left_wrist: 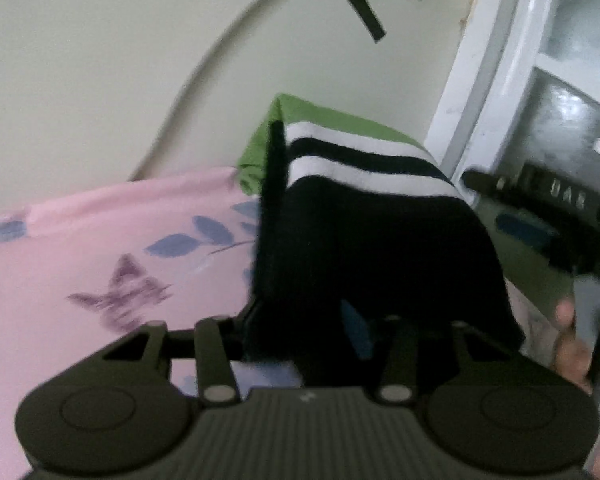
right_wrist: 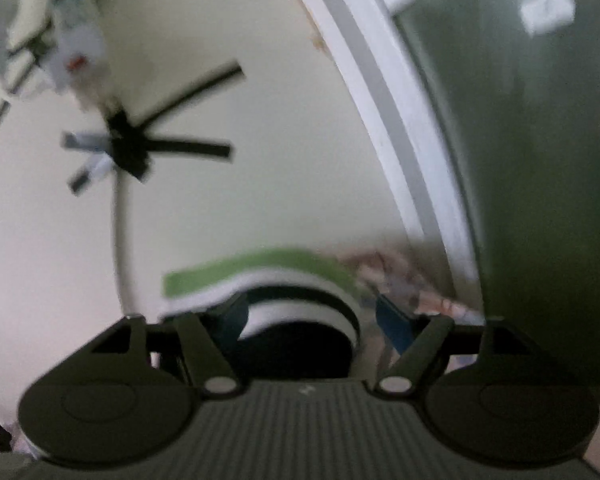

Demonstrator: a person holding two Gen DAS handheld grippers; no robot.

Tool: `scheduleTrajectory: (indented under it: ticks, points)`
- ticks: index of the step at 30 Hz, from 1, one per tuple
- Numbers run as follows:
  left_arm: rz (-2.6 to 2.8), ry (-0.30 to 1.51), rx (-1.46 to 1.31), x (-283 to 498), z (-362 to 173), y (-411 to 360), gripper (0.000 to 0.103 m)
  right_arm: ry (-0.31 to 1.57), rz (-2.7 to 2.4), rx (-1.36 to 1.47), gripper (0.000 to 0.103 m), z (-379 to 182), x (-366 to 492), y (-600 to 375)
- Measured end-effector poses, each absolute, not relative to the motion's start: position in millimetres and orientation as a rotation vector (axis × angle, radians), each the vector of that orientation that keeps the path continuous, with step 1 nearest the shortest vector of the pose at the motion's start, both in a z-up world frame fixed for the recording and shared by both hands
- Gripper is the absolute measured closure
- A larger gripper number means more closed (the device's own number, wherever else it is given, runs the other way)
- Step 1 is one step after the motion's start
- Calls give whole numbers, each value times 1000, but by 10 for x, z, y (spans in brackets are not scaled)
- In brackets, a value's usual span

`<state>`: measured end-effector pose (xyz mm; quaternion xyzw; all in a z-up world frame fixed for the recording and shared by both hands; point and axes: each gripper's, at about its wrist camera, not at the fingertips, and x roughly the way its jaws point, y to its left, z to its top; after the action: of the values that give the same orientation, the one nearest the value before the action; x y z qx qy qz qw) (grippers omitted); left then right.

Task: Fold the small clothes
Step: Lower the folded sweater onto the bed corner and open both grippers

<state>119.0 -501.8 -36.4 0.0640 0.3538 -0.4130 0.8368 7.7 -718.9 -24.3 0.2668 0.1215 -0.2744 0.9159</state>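
Observation:
A small black garment (left_wrist: 380, 248) with white stripes and a green band hangs raised over the pink bed. My left gripper (left_wrist: 320, 184) has it between its fingers. Its left finger (left_wrist: 274, 200) stands along the cloth's edge, the right finger is buried under the black fabric, and the jaws look closed on the cloth. My right gripper (left_wrist: 496, 204) hovers just off the garment's right edge, with a hand (left_wrist: 572, 344) behind it. In the right wrist view the garment's striped end (right_wrist: 296, 312) bulges between the wide-set blue pads (right_wrist: 394, 328) of my right gripper (right_wrist: 312, 320), which is open.
A pink floral bedsheet (left_wrist: 100, 264) lies below and to the left. Close behind is a pale wall (left_wrist: 100, 60) with a grey cable (left_wrist: 196, 80) and black tape strips (right_wrist: 128, 148). A white window frame (left_wrist: 492, 80) rises on the right, and patterned cloth (right_wrist: 400, 276) lies at its foot.

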Motion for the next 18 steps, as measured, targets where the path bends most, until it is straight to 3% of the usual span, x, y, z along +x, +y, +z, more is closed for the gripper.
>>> scheduleTrajectory:
  ticks: [4, 13, 18]
  points:
    - [-830, 746, 168, 1043, -302, -4422, 59, 250, -408, 555, 30, -52, -16, -6748]
    - [-512, 728, 227, 768, -338, -3070, 58, 526, -21, 472, 30, -382, -98, -5148]
    - [-444, 742, 137, 653, -354, -2718, 52, 468, -116, 447, 26, -436, -444, -4862]
